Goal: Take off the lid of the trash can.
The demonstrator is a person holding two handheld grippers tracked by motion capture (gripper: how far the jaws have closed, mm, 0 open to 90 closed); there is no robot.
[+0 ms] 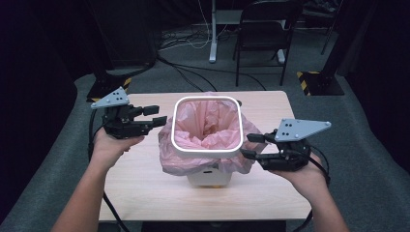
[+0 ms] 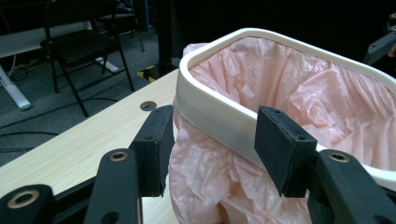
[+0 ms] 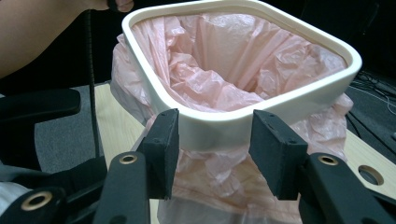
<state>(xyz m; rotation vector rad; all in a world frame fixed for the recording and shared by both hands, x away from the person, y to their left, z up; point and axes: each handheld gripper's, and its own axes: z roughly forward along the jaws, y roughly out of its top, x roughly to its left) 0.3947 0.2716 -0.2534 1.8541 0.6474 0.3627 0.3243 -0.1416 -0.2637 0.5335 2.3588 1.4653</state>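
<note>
Pink bag (image 1: 208, 126) lines a white bin (image 1: 208, 179) standing mid-surface (image 1: 145, 188), its white rim (image 1: 207, 151) over the bag's folded-out edge. Left hand-held gripper (image 1: 161, 116) at the bin's left side, right hand-held gripper (image 1: 249, 146) at its right. Both have jaws apart, nothing clamped; the rim lies just beyond the pads in each gripper view.

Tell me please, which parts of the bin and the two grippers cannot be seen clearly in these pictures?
- Bin walls: high view, covered by the overhanging pink bag.
- Bin bottom: right gripper view, hidden under crumpled bag folds.
- Left gripper: its own view cannot settle whether the pads touch the white rim.
- Right gripper: the same doubt in its own view.
</note>
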